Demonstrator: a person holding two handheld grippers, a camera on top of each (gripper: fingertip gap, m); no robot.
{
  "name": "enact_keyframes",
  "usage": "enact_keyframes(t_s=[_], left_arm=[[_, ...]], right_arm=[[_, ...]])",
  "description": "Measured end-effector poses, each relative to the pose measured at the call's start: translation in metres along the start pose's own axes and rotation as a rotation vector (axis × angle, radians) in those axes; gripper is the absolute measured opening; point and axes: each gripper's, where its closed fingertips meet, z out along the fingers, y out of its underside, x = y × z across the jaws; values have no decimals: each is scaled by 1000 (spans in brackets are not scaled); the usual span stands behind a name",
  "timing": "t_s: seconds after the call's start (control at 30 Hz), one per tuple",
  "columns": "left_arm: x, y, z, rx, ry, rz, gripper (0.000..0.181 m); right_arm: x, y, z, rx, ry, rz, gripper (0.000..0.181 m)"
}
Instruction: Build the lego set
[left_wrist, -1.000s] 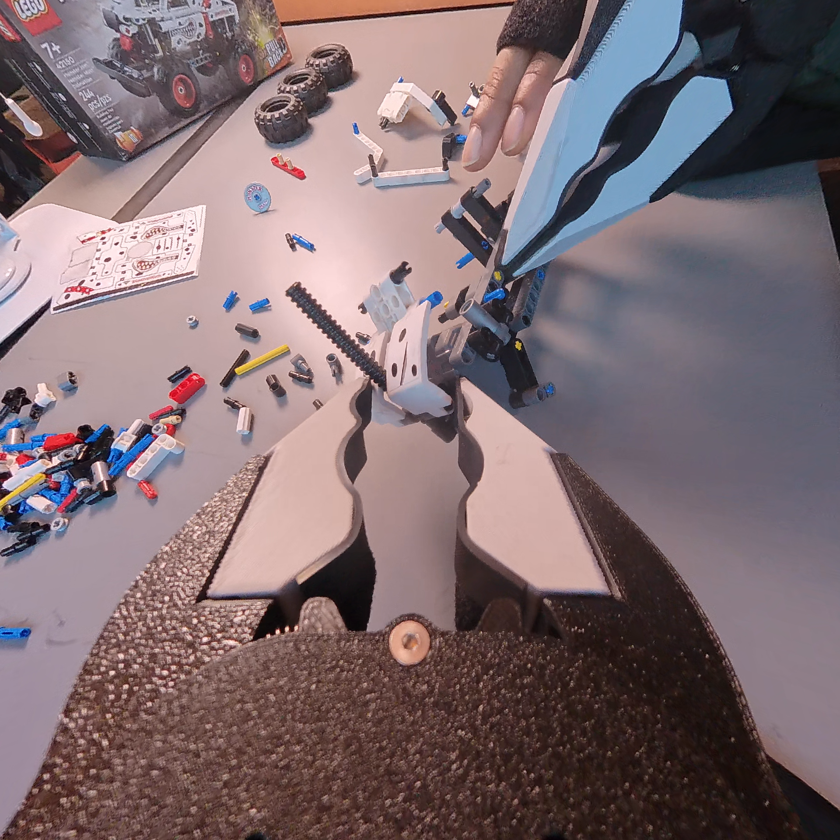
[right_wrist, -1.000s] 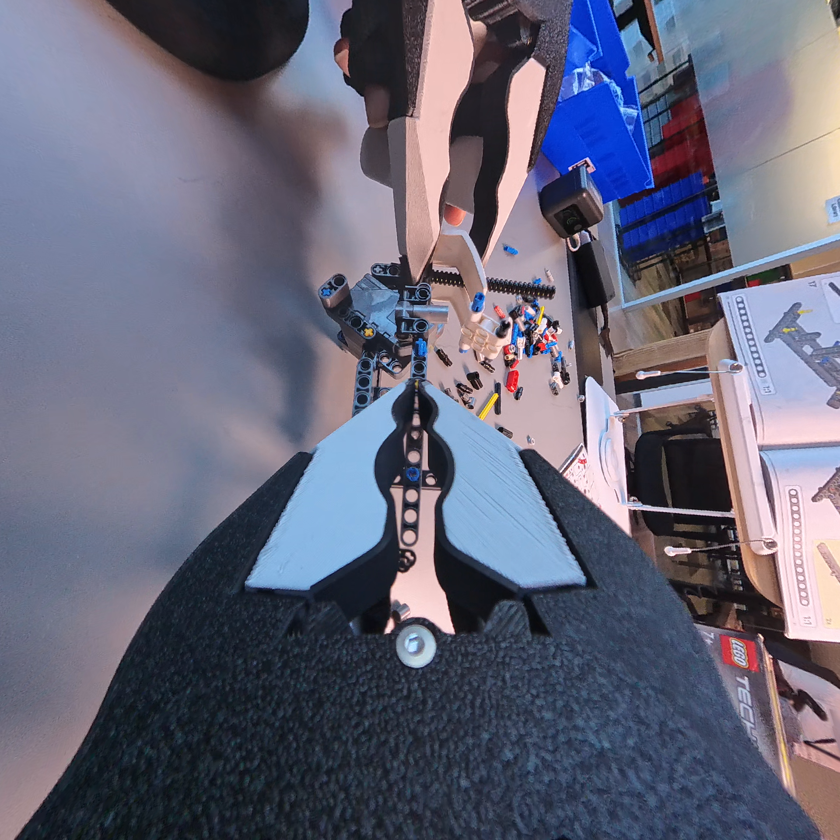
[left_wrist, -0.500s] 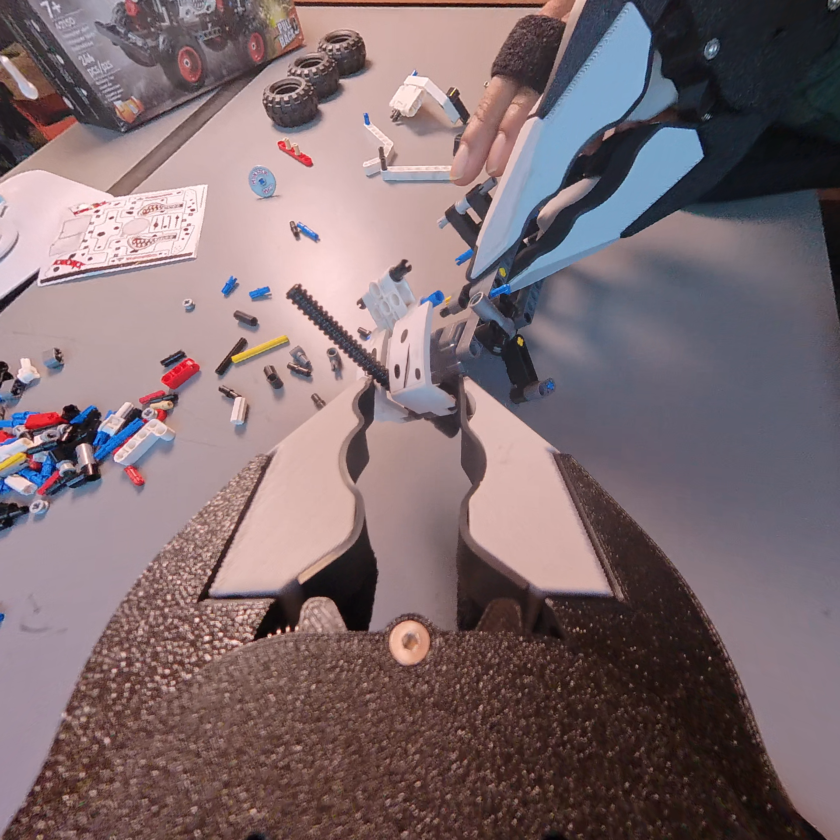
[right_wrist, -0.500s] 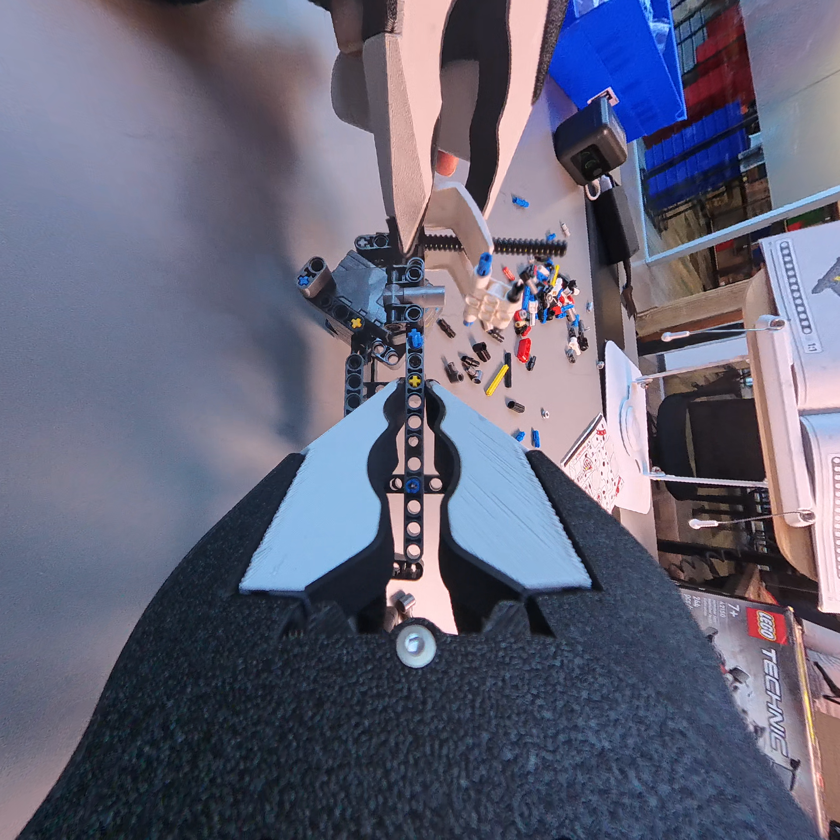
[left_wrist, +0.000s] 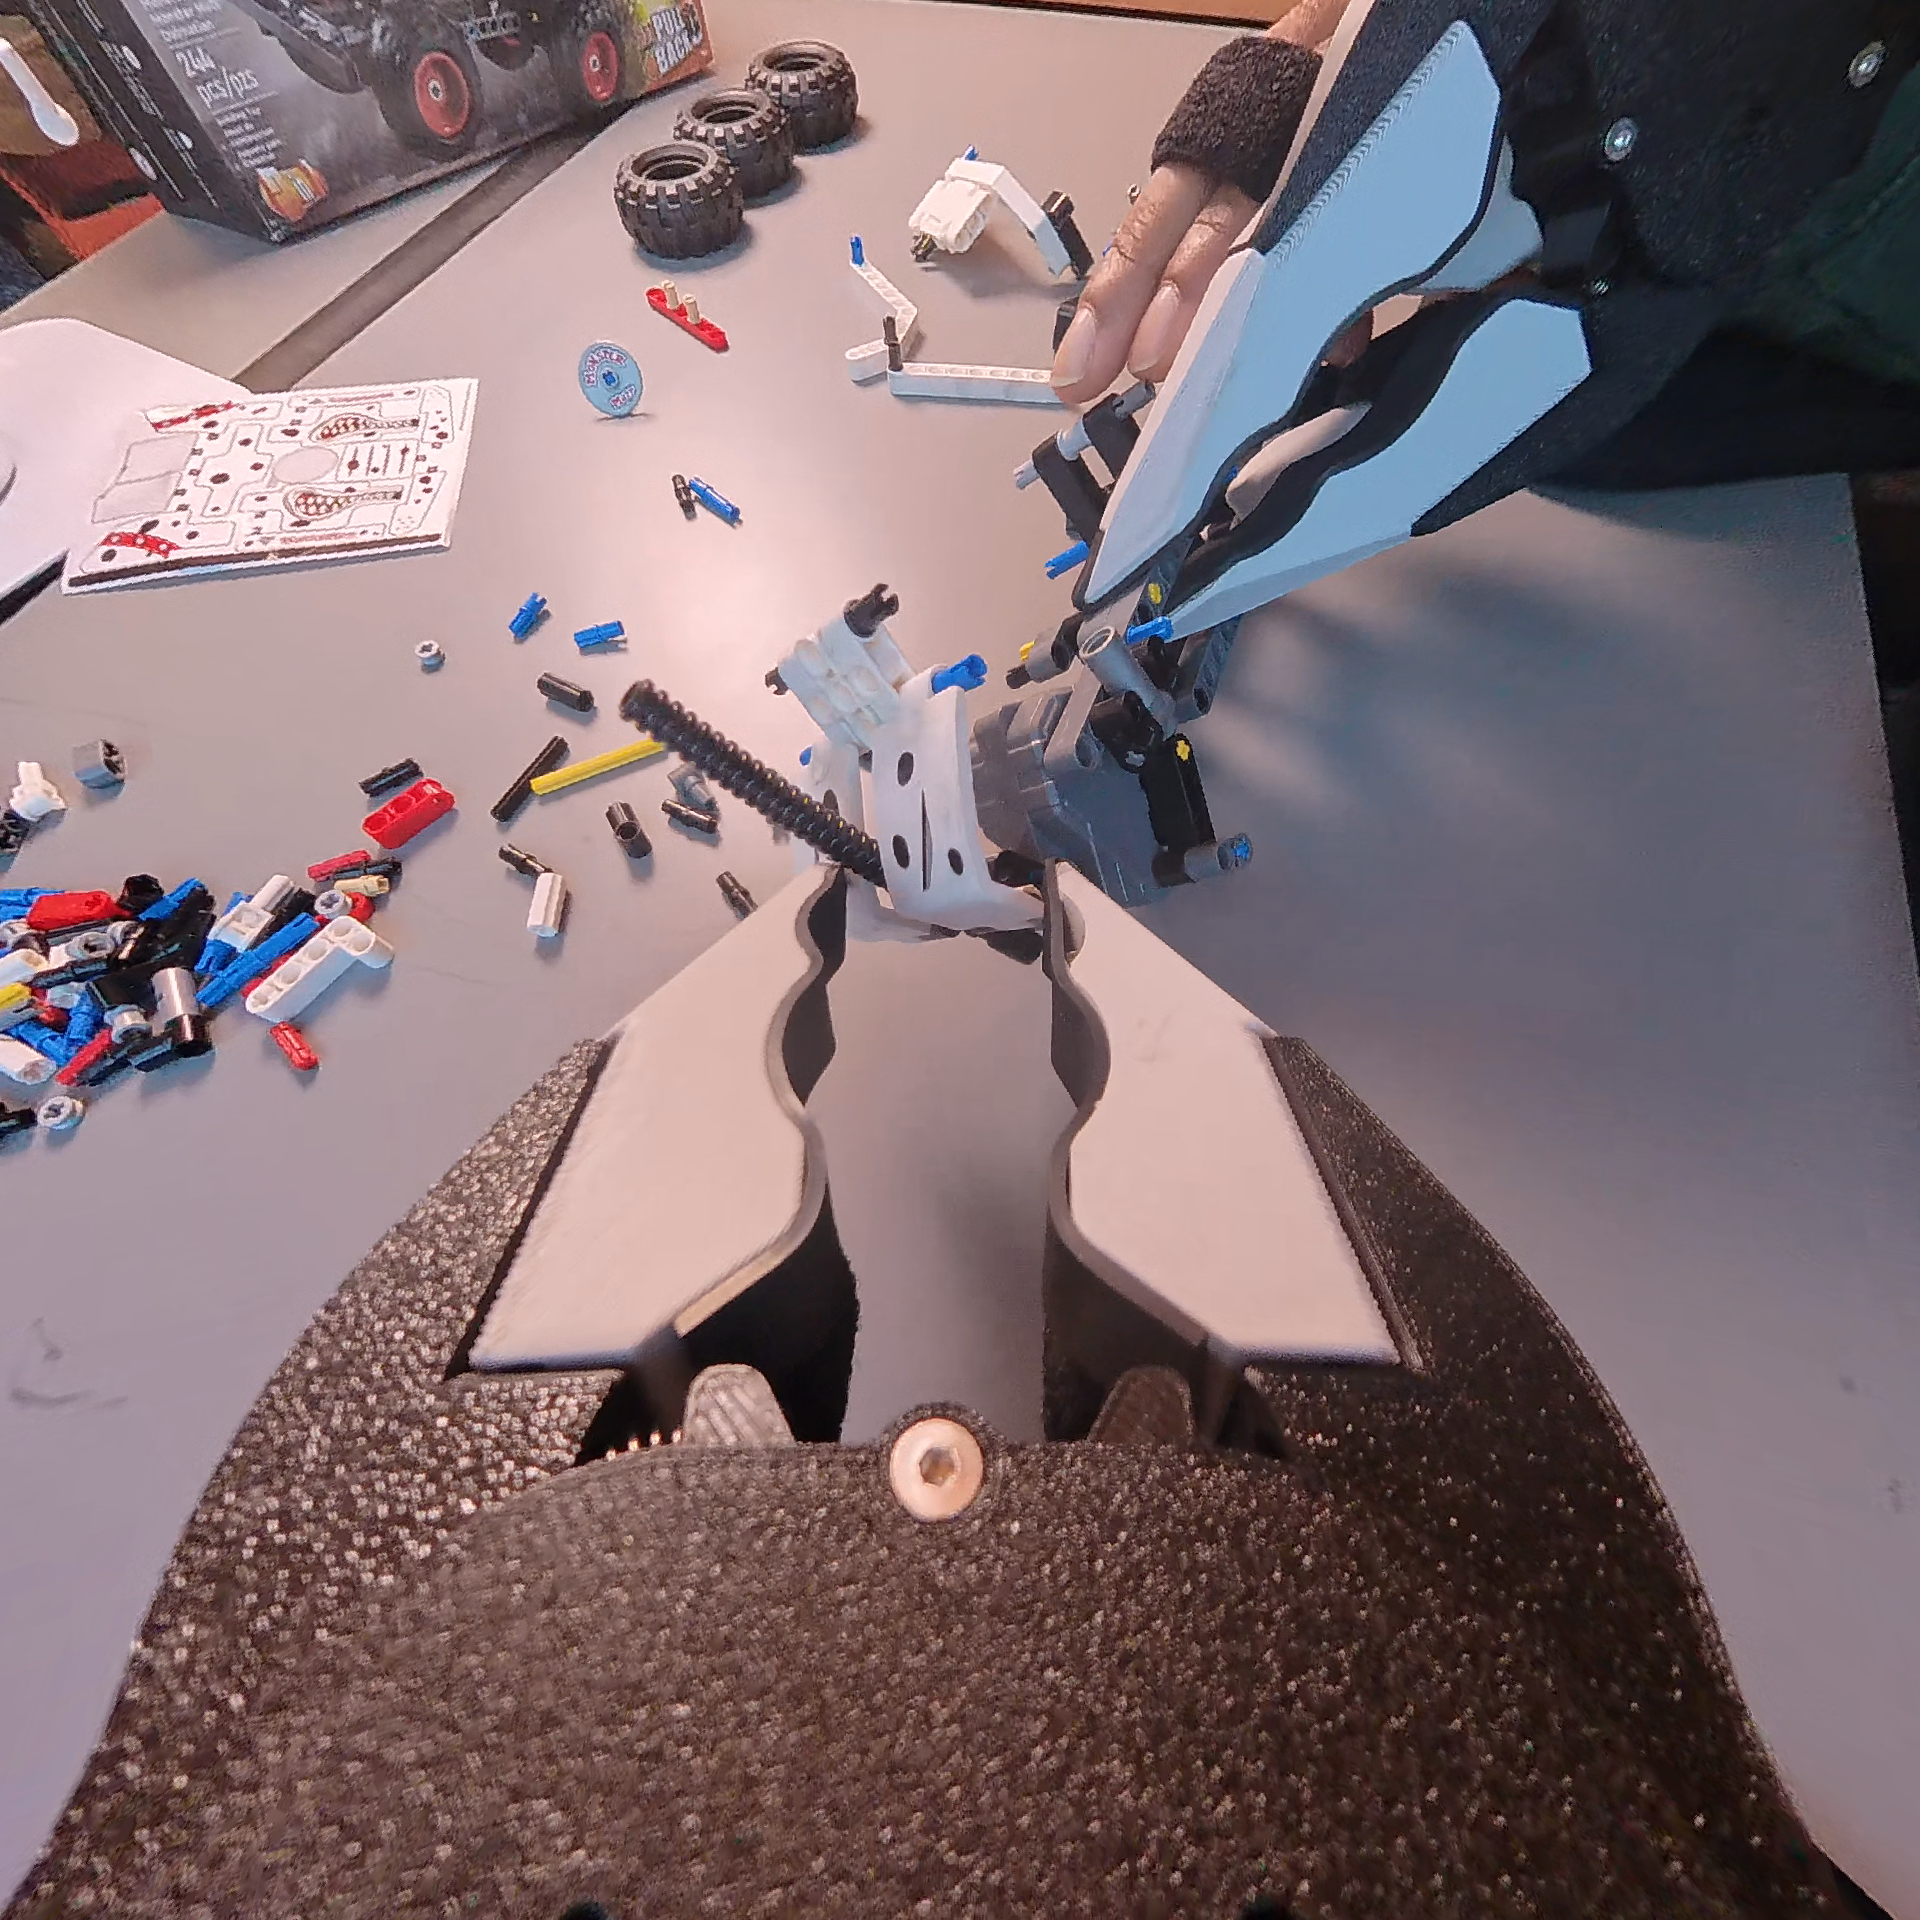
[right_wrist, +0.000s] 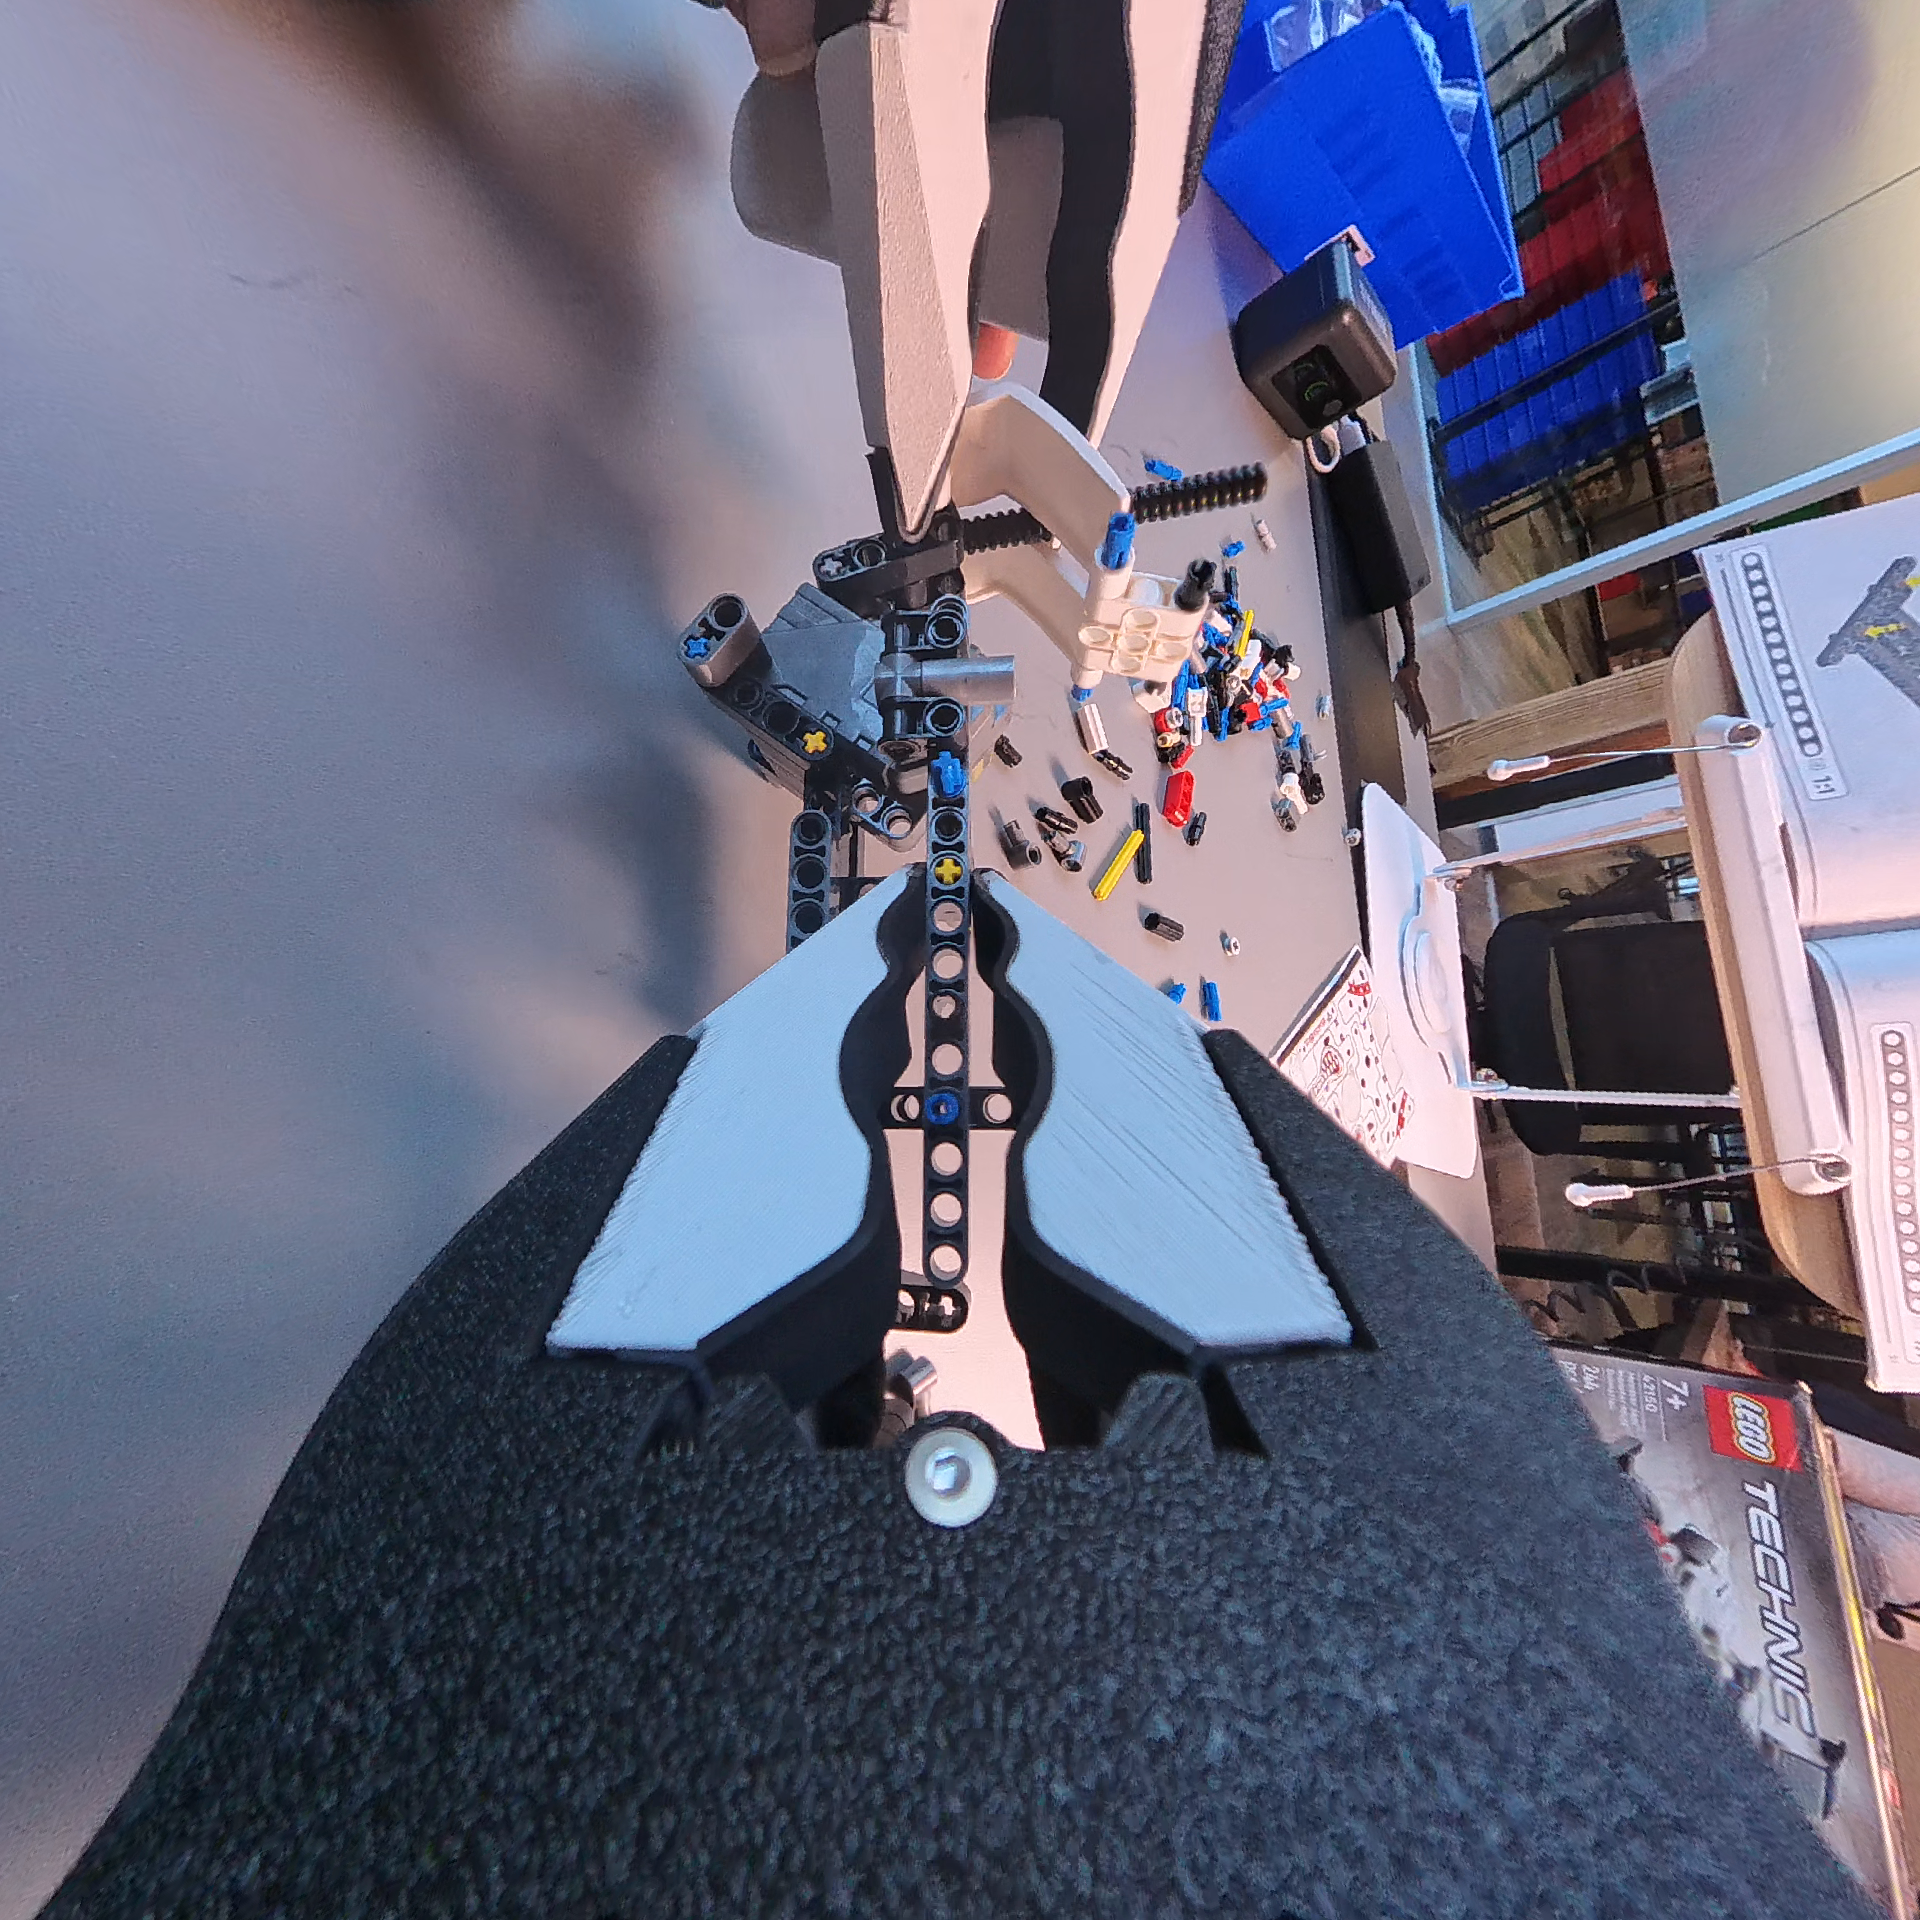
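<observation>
The partly built lego chassis (left_wrist: 1081, 800) hangs just above the grey table (left_wrist: 1507, 935), held between both grippers. It has a grey motor block, black beams, a white curved panel (left_wrist: 925, 821) and a black ribbed hose (left_wrist: 727, 758). My left gripper (left_wrist: 940, 888) is shut on the white panel; it also shows at the top of the right wrist view (right_wrist: 1003, 457). My right gripper (right_wrist: 945, 883) is shut on the chassis's long black beam (right_wrist: 945, 1060), which runs back between its fingers. It reaches in from the upper right in the left wrist view (left_wrist: 1127, 618).
A pile of loose parts (left_wrist: 135, 977) lies at the left, with scattered pins toward the chassis. Three tyres (left_wrist: 727, 135), the set's box (left_wrist: 343, 83), a sticker sheet (left_wrist: 281, 478) and white sub-builds (left_wrist: 987, 208) lie farther back. An instruction booklet (right_wrist: 1829, 727) stands on a holder. Some 8 centimeters of space lies between my two pairs of fingers.
The right gripper has slid farther along the black beam and come lower and closer. The chassis has turned, showing more of the grey motor block. Both grippers keep their hold.
</observation>
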Motion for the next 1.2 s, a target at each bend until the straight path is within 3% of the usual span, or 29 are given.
enact_keyframes(t_s=[0.33,0.83,1.2], left_arm=[[14,-10,3,58,45,47,35],[11,-8,-2,70,58,55,39],[32,-5,1,67,136,135,70]], right_arm=[[-4,-8,2,27,27,-105,8],[-1,-2,1,56,17,-76,8],[-2,-4,2,63,4,-77,8]])
